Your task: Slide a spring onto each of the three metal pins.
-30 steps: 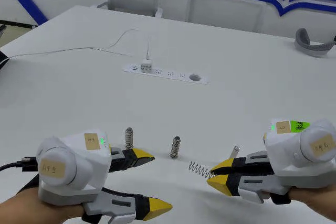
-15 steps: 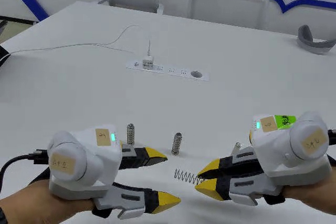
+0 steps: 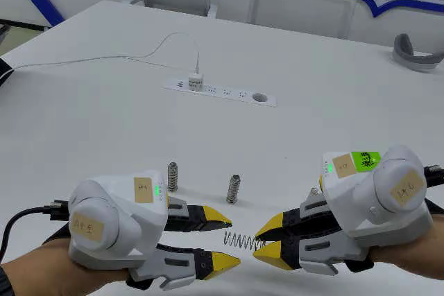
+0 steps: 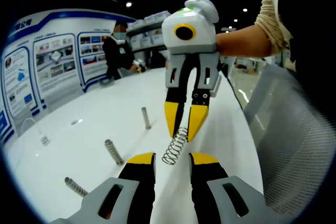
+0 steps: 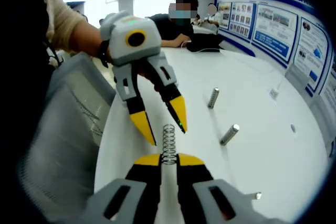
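The white table (image 3: 104, 102) bears everything, and places here are reckoned from the loose spring (image 3: 241, 240), which is near the table's front edge. The right gripper (image 3: 259, 242) meets that spring from the right, with its jaws clamped on the spring's right-hand end. The left gripper (image 3: 232, 240) faces it from the left with jaws apart. The spring's free end lies between their yellow tips, though I cannot tell whether it touches them. The power strip (image 3: 220, 92) lies well beyond the loose spring, toward the far side of the table. The middle pin (image 3: 234, 189), with a spring already on it, stands just beyond the loose spring. The left pin (image 3: 172, 176), likewise sprung, stands beyond and off to the left. The bare pin (image 4: 146, 119) stands beyond and to the right, close by the right gripper's body.
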### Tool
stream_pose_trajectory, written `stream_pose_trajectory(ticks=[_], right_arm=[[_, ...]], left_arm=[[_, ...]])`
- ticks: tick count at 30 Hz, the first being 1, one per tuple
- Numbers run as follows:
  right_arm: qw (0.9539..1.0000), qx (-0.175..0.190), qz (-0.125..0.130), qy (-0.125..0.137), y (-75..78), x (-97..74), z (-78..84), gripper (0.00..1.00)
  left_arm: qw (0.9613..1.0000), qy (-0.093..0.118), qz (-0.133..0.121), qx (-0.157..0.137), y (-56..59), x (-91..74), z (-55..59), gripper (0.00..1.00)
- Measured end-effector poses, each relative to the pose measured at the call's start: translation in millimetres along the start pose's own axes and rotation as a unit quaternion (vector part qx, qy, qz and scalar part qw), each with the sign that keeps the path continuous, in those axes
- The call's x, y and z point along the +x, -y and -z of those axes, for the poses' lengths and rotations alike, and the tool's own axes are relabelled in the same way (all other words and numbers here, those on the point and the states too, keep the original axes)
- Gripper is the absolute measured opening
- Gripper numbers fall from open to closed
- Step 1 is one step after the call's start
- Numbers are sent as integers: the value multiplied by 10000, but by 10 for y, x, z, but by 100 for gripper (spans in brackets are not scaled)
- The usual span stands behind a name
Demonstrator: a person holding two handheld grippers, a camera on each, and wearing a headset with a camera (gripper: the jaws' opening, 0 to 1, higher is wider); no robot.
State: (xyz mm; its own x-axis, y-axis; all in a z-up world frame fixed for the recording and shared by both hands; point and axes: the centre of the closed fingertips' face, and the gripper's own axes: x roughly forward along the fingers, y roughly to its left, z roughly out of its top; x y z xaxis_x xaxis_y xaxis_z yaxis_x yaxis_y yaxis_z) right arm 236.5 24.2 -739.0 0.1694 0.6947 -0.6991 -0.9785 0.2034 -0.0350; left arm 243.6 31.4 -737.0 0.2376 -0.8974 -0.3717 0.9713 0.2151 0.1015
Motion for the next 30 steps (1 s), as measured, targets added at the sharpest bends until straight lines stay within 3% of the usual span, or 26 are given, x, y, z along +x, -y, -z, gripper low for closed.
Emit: stream_pose_trajectory(ticks=[16, 25, 30], right_arm=[[9998, -126, -95, -90, -55, -19, -37, 12], [9994, -82, -137, 297, -83, -136, -309, 12], [9990, -156, -128, 389, -100, -131, -403, 12]], left_arm=[[9997, -33, 85, 223, 43, 15, 8, 14], [9996, -15, 140, 237, 65, 4, -7, 12], [9996, -6, 143, 224, 77, 6, -24, 11]])
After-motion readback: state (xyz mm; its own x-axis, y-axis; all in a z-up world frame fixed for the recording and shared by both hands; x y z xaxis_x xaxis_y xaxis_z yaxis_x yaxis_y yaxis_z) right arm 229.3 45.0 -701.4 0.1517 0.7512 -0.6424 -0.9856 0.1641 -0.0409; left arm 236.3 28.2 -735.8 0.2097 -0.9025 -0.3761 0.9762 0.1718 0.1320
